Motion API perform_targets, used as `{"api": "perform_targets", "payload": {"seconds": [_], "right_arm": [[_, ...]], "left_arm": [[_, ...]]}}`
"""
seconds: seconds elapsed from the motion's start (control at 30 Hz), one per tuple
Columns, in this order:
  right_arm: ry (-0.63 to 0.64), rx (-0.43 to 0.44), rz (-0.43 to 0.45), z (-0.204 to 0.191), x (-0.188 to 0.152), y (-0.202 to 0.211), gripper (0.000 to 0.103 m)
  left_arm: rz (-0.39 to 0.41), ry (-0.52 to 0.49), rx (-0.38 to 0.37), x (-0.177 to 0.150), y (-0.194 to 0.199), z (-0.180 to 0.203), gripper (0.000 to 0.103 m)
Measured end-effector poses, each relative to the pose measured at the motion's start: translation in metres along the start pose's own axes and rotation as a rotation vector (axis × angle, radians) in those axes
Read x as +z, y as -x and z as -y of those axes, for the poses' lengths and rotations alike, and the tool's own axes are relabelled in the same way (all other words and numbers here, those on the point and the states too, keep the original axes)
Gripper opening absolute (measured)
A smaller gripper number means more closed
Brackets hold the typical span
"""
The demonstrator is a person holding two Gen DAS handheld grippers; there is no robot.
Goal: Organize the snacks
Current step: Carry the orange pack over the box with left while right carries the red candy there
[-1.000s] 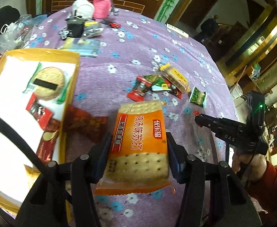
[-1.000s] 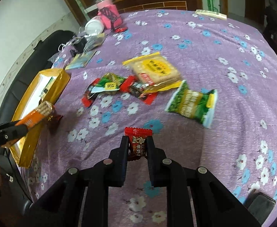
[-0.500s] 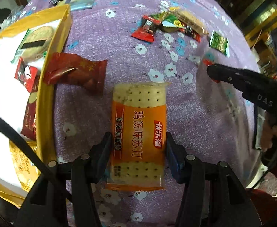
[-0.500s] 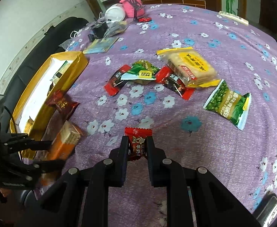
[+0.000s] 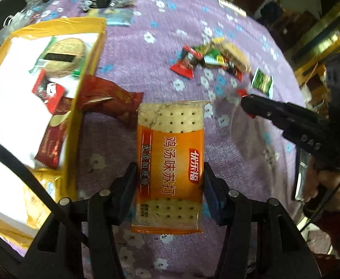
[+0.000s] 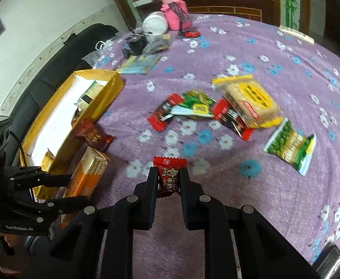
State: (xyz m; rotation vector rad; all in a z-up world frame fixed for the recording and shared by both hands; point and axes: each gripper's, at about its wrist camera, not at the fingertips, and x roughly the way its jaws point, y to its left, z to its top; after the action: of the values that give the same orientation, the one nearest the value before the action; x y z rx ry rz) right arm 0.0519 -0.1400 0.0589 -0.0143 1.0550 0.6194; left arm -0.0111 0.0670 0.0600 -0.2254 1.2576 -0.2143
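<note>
Cracker pack (image 5: 170, 162) drawn nearer box rim (image 5: 74, 125), touching none

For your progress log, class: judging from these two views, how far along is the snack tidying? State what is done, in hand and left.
Done: a few packets already lie in the yellow box.
In hand: the left gripper clamps the orange cracker pack; the right gripper clamps a small red candy.
Left: a dark red packet beside the box, plus the pile of wrappers and the green packet on the purple tablecloth.
</note>
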Motion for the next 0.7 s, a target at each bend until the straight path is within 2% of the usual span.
{"api": "perform_targets", "payload": {"seconds": [0.17, 0.33, 0.47, 0.7], "right_arm": [[0.047, 0.041, 0.001, -0.02, 0.013, -0.005, 0.016], [0.096, 0.088, -0.001, -0.044, 0.024, -0.014, 0.016], [0.127, 0.118, -0.001, -0.06, 0.029, -0.017, 0.016], [0.15, 0.146, -0.011, -0.076, 0.03, -0.023, 0.016]], "left_arm": [[0.073, 0.072, -0.019, -0.011, 0.026, -0.013, 0.055], [0.15, 0.167, -0.005, -0.025, 0.055, -0.037, 0.055], [0.2, 0.242, 0.025, -0.035, 0.077, -0.063, 0.055], [0.246, 0.341, 0.121, -0.043, 0.104, -0.115, 0.055]]}}
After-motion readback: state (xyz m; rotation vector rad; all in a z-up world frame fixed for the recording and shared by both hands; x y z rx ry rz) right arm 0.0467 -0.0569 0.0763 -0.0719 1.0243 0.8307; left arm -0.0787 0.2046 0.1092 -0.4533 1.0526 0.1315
